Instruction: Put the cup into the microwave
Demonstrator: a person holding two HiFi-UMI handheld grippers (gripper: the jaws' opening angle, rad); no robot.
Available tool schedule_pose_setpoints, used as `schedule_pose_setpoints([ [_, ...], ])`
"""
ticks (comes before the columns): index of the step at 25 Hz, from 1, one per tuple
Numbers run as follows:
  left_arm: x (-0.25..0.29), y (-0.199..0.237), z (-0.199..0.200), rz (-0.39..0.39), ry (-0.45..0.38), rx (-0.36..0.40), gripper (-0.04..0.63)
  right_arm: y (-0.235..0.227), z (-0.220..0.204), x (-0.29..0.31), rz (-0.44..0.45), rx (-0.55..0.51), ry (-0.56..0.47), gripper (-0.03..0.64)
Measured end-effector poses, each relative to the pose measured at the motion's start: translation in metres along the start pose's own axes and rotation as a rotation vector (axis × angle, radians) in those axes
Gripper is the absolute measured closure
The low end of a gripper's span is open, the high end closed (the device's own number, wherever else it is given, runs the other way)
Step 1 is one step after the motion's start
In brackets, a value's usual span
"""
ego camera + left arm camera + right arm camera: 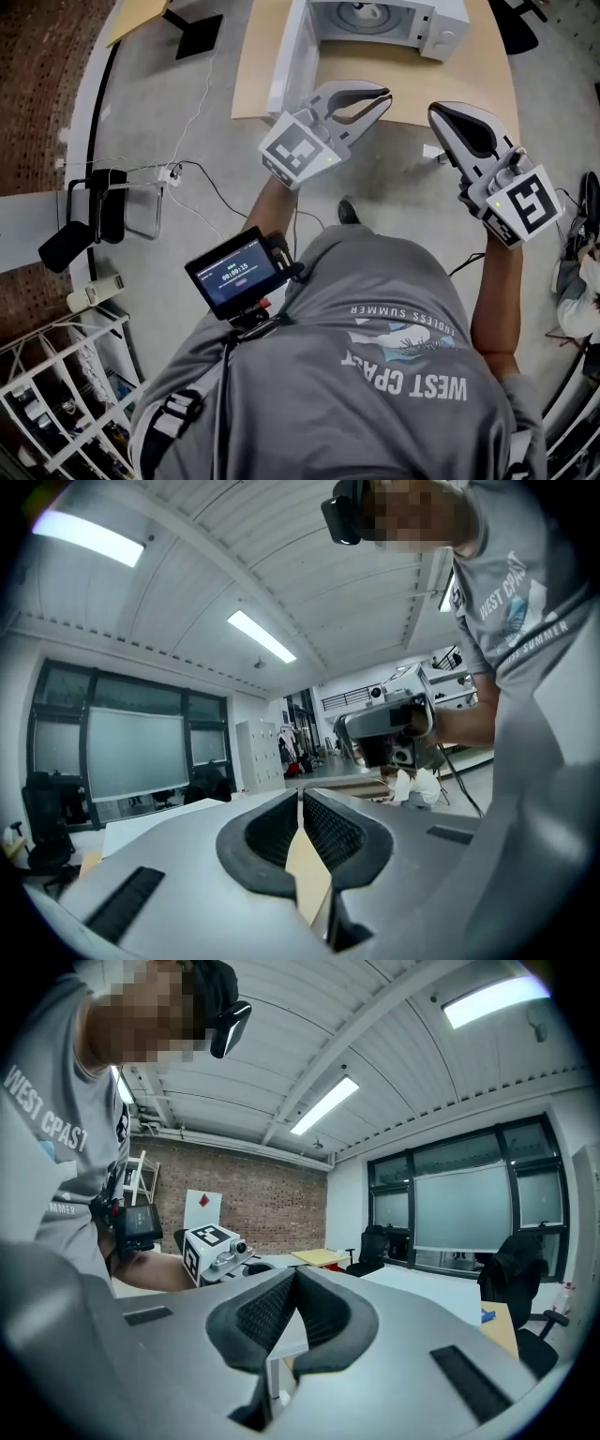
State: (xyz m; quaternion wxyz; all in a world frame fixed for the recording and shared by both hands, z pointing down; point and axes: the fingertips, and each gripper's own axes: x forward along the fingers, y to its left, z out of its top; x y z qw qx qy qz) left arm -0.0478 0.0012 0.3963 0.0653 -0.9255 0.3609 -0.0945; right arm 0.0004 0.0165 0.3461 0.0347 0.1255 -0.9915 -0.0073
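Note:
The white microwave [427,26] stands on a wooden table [469,80] at the top of the head view, its door [289,58] swung open to the left. A round turntable shows in the cavity; I see no cup in any view. My left gripper [384,95] is held in the air in front of the table edge, jaws shut with nothing between them [300,794]. My right gripper [436,111] hangs beside it to the right, also shut and empty [294,1274]. Each gripper shows in the other's view: the right one [389,728], the left one [216,1251].
A small screen [234,275] is mounted on the person's chest. A black stand [103,202] and cables [197,178] lie on the grey floor at left, a white wire rack [56,394] at bottom left. Office chairs [520,1269] and windows fill the room behind.

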Motion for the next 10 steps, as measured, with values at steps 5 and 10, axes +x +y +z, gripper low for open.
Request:
schedule_pose_setpoints([
  [5, -0.004, 0.015, -0.018, 0.009, 0.047, 0.043, 0.572, 0.003, 0.001, -0.006, -0.017, 0.014, 0.030, 0.598],
  [10, 0.000, 0.007, -0.023, -0.040, 0.035, 0.042, 0.572, 0.009, -0.001, -0.006, -0.020, 0.029, 0.052, 0.598],
])
